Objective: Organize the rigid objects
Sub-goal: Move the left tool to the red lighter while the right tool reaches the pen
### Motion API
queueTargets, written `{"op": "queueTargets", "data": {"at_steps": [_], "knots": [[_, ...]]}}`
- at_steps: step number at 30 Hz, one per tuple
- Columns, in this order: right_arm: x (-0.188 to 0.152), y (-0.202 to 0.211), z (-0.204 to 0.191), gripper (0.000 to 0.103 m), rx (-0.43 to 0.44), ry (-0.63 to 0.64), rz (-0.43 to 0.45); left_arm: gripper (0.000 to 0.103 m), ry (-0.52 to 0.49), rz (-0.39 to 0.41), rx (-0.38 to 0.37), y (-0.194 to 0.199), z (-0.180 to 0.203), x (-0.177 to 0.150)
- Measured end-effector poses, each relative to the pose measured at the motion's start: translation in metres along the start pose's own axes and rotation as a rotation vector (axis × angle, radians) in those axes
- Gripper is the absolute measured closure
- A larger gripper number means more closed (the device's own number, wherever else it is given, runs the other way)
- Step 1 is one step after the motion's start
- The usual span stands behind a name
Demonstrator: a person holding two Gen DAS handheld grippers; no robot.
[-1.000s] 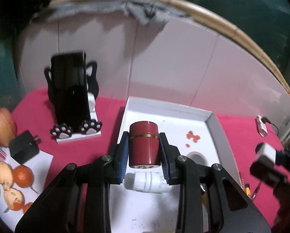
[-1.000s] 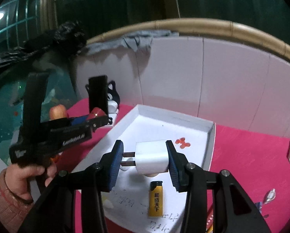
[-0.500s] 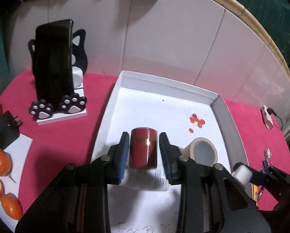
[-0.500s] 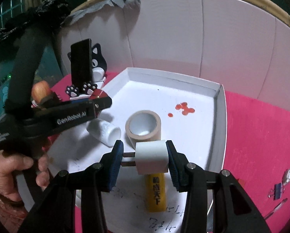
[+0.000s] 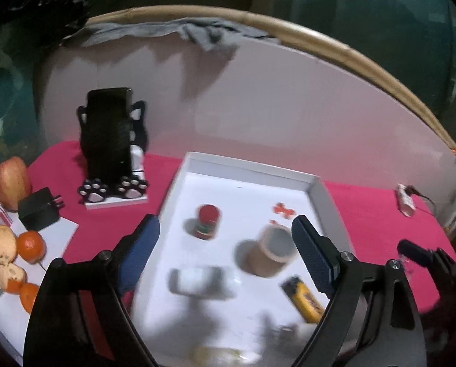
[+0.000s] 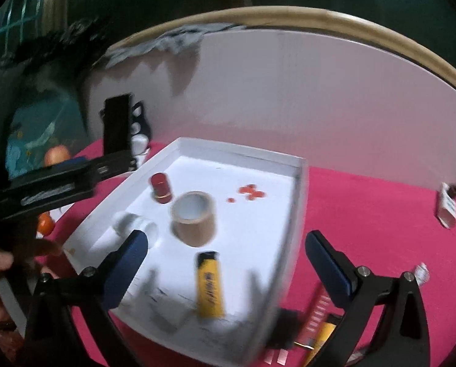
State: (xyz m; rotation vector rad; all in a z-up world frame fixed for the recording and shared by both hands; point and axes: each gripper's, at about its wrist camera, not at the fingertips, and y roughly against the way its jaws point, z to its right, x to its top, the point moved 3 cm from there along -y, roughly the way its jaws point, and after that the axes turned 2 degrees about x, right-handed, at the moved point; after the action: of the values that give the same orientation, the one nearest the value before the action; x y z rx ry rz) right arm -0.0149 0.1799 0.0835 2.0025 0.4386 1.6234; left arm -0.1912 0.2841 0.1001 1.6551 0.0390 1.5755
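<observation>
The red jar (image 5: pixel 208 221) stands upright in the white tray (image 5: pixel 318 197), toward its far left, nothing touching it. Just right of it sits the tape roll (image 5: pixel 272 255), with the yellow lighter (image 6: pixel 209 284) nearer us and a blurred white cylinder (image 5: pixel 197 281) lying to the left. The left gripper (image 5: pixel 224 255) has just sprung its jaws wide, and they're empty over the tray. Same for the right gripper (image 6: pixel 226 258): jaws just flung wide, nothing between the pads. Out on the pink cloth (image 5: pixel 377 214), the phone stand (image 5: pixel 111 153), a black charger (image 5: pixel 38 208) and the fruit (image 5: pixel 29 244) sit well left of the tray.
</observation>
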Motion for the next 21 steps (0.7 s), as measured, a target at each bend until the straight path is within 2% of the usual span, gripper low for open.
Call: {"op": "queueTargets", "data": {"at_steps": [4,7,10,15,17,19,21], "knots": [[-0.013,0.036,0.062,0.0,-0.087,-0.128,0.043,0.014,-0.049,-0.017,-0.116,0.015,0.033,-0.014],[-0.032,0.061,0.116,0.0,-0.19,-0.261,0.06,0.014,-0.113,-0.064,-0.245,0.025,0.067,-0.03],[-0.064,0.083,0.166,0.0,-0.308,-0.395,0.052,0.014,-0.176,-0.15,-0.388,0.024,0.107,-0.047],[-0.112,0.103,0.215,0.0,-0.392,-0.544,0.024,0.014,-0.284,-0.277,-0.534,0.009,0.165,-0.071],[-0.124,0.105,0.224,0.0,-0.399,-0.586,0.016,0.014,-0.303,-0.328,-0.537,-0.005,0.184,-0.077],[-0.132,0.105,0.231,0.0,-0.356,-0.64,0.011,0.014,-0.309,-0.355,-0.527,-0.022,0.196,-0.077],[-0.134,0.107,0.236,0.0,-0.332,-0.664,0.019,0.014,-0.328,-0.385,-0.474,-0.04,0.212,-0.078]]}}
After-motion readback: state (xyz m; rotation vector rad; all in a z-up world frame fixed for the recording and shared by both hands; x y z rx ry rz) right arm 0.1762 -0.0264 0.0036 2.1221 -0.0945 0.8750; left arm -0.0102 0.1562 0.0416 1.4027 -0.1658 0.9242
